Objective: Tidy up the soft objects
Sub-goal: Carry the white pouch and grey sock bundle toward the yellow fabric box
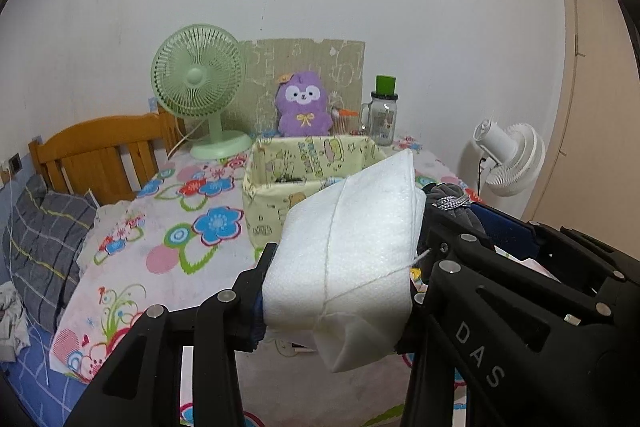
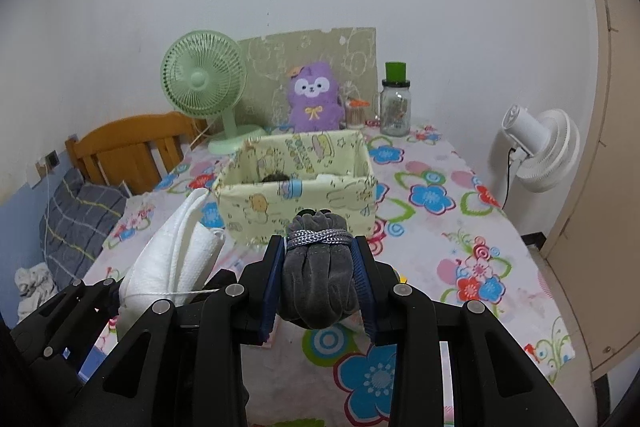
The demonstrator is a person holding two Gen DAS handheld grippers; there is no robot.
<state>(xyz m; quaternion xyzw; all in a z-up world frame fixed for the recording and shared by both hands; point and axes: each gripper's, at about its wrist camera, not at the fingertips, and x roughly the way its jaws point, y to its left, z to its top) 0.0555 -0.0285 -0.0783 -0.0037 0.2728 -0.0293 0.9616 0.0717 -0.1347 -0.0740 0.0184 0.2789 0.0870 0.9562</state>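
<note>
My left gripper (image 1: 340, 283) is shut on a white padded bundle (image 1: 352, 251) tied with string, held above the flowered table. The bundle also shows in the right wrist view (image 2: 168, 259), at the left. My right gripper (image 2: 320, 267) is shut on a grey velvet pouch (image 2: 318, 279) tied with a silver cord; the pouch also shows in the left wrist view (image 1: 448, 197). Both are held just in front of a pale yellow fabric box (image 2: 296, 195), open at the top, with a dark item partly visible inside. The box also shows in the left wrist view (image 1: 280, 183).
A green desk fan (image 2: 204, 83), a purple plush toy (image 2: 314, 99) and a glass jar with a green lid (image 2: 395, 107) stand behind the box by the wall. A white fan (image 2: 548, 155) stands right of the table. A wooden headboard (image 2: 132, 147) and a grey pillow (image 2: 80, 219) lie left.
</note>
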